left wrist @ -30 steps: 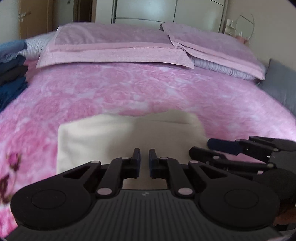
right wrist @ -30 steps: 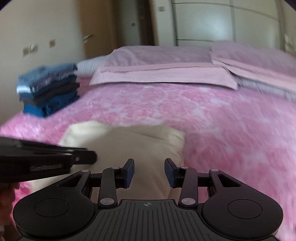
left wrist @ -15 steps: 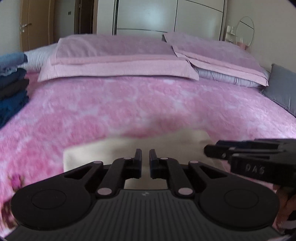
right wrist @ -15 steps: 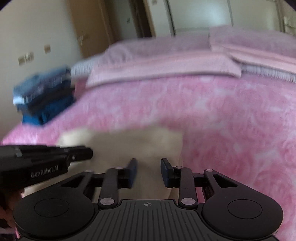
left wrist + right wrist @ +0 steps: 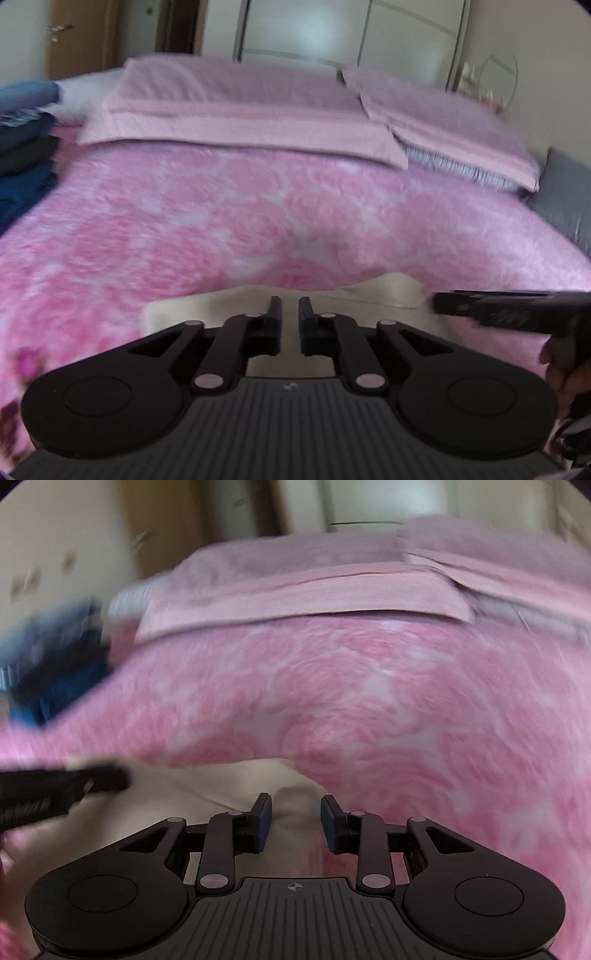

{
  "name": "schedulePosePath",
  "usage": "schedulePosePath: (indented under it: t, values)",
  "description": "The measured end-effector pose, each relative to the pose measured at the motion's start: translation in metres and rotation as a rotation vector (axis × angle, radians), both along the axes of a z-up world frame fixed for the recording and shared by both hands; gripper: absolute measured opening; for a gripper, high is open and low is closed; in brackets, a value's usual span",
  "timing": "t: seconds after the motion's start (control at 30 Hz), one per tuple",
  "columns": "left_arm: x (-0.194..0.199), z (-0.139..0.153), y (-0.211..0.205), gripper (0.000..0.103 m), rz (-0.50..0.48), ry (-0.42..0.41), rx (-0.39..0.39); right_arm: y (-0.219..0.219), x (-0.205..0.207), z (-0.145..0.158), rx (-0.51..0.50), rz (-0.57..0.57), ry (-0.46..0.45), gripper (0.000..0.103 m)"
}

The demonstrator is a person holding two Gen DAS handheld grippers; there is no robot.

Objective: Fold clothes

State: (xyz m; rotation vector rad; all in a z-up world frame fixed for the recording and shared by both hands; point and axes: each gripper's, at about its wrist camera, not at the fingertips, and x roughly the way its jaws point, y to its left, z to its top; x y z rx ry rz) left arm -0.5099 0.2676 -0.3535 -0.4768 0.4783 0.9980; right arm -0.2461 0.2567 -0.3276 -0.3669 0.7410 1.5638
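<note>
Both tongs have drawn back across the bed (image 5: 258,229), leaving less cream cloth (image 5: 369,295) in view. Left tongs (image 5: 287,306) nearly closed, empty; right tongs (image 5: 295,805) partly open, empty, nearer the cloth's right corner. Folded blue clothes (image 5: 22,162) sit far left.

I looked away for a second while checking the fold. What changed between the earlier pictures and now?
Both tongs drew back toward the near edge of the cream garment, so less of it shows. Nothing was gripped or released: left tongs stay nearly shut and empty, right tongs partly open. The blue stack stayed put.
</note>
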Motion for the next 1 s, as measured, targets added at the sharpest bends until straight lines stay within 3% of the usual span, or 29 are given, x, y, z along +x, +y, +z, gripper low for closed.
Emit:
schedulePosePath:
  t: [0.1,0.2,0.3,0.4,0.53,0.67,0.83,0.93,0.97,1.0]
  values:
    - [-0.03,0.009,-0.041,0.008,0.046,-0.031,-0.002,-0.05,0.013,0.018,0.061,-0.025,0.1,0.031]
    - [-0.068,0.003,-0.075,0.009,0.157,-0.089,-0.066,-0.101,0.014,0.018,0.071,0.005,0.182,0.031]
    - [-0.103,-0.009,-0.093,0.024,0.252,-0.186,-0.166,-0.134,0.014,0.003,0.039,0.0,0.26,0.031]
    - [-0.121,-0.022,-0.095,0.027,0.269,-0.301,-0.265,-0.144,0.016,-0.01,0.016,-0.012,0.333,0.031]
    - [-0.119,-0.033,-0.085,0.03,0.26,-0.414,-0.301,-0.136,0.019,-0.013,0.047,-0.019,0.37,0.032]
    - [-0.113,-0.039,-0.08,0.023,0.249,-0.425,-0.293,-0.123,0.018,-0.018,0.049,-0.003,0.382,0.032]
    - [-0.113,-0.044,-0.081,0.022,0.226,-0.411,-0.278,-0.121,0.023,-0.029,0.032,0.01,0.427,0.031]
    - [-0.111,-0.045,-0.083,0.015,0.213,-0.4,-0.266,-0.121,0.024,-0.03,0.037,0.031,0.445,0.031]
    - [-0.109,-0.044,-0.084,0.01,0.208,-0.391,-0.254,-0.121,0.024,-0.031,0.038,0.035,0.449,0.029]
    - [-0.109,-0.042,-0.086,0.009,0.205,-0.385,-0.236,-0.121,0.024,-0.031,0.043,0.032,0.448,0.011]
